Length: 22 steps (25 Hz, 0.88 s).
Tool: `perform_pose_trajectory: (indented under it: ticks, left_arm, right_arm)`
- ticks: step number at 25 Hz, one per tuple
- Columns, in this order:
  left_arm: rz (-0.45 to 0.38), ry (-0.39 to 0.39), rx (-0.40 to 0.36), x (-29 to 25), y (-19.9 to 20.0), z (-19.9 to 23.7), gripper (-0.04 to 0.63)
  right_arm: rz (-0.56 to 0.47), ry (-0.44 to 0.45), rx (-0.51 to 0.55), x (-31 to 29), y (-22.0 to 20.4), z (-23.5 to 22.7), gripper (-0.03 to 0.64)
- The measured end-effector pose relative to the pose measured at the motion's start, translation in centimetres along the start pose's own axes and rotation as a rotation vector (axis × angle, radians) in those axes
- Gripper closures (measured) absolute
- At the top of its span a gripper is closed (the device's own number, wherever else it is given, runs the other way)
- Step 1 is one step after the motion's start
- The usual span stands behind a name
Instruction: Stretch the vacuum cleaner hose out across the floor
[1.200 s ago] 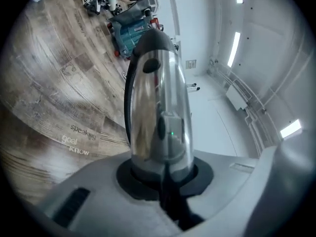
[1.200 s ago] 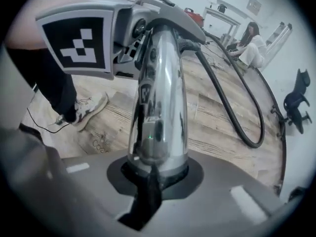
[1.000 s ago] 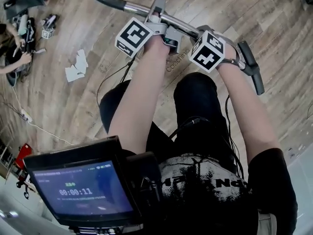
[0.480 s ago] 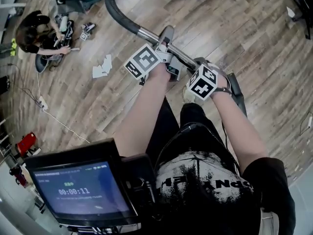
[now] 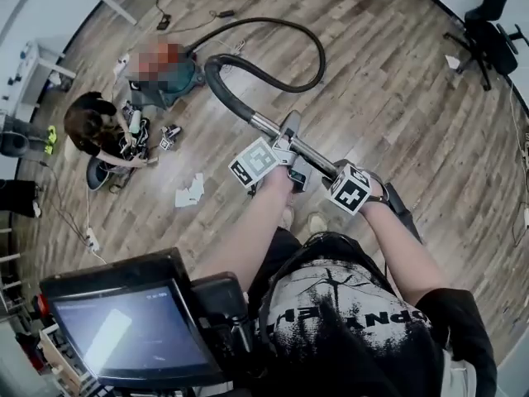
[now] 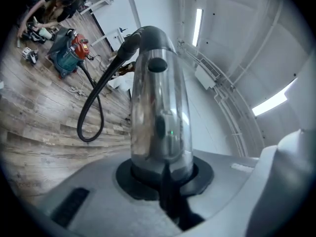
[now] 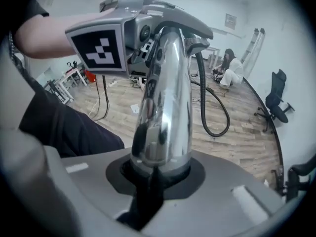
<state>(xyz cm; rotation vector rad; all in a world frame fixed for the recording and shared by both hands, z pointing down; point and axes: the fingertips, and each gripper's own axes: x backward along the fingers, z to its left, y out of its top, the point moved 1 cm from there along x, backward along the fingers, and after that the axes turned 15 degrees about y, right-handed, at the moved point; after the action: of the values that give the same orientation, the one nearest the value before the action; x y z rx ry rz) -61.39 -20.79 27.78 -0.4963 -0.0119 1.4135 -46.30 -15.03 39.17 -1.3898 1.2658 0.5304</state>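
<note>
Hose: black, lying on the wooden floor in one wide loop, not pulled straight; one end at the vacuum cleaner, the other joined to the chrome wand.
Vacuum cleaner: teal body, upper left in the head view, just beside a crouching person.
Chrome wand: held up off the floor, slanting across between both grippers.
Left gripper: clamped on the wand, on the side nearer the hose; jaws drawn in tight round the tube.
Right gripper: further along the wand, away from the hose; jaws just been closing, wand between them and gripped.
Paper scraps: white, on the floor near the crouching person.
Office chair: far upper right, well apart from the hose.
</note>
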Motion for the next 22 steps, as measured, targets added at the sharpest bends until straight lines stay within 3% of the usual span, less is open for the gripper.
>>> perform_pose_trajectory:
  ticks: [4, 6, 10, 13, 15, 17, 22]
  left_arm:
    - [0.040, -0.147, -0.116, 0.3, 0.3, -3.5, 0.523]
    - [0.033, -0.182, -0.103, 0.7, 1.4, -4.0, 0.518]
    - [0.081, -0.186, 0.010, 1.7, 1.8, -2.8, 0.555]
    - [0.116, -0.181, -0.008, 1.8, 1.1, -2.6, 0.557]
    - [0.106, -0.167, -0.023, 1.9, 1.4, -2.6, 0.557]
    - [0.098, -0.163, -0.027, 2.0, 1.8, -2.2, 0.557]
    - [0.121, -0.173, -0.032, 2.1, 2.3, -0.8, 0.557]
  right_arm:
    - [-0.091, 0.031, -0.074, 1.7, 1.4, 1.7, 0.545]
    - [-0.091, 0.035, -0.115, 1.9, 1.4, 2.7, 0.546]
    - [-0.038, -0.011, -0.119, 1.3, 0.8, 3.6, 0.545]
    - [0.033, -0.142, -0.114, 1.0, -0.1, 3.1, 0.535]
    - [0.065, -0.269, -0.092, 1.0, -0.1, 2.1, 0.531]
    - [0.063, -0.342, -0.089, 0.8, 0.1, 1.6, 0.534]
    - [0.016, -0.342, -0.131, -0.6, 1.0, 2.0, 0.549]
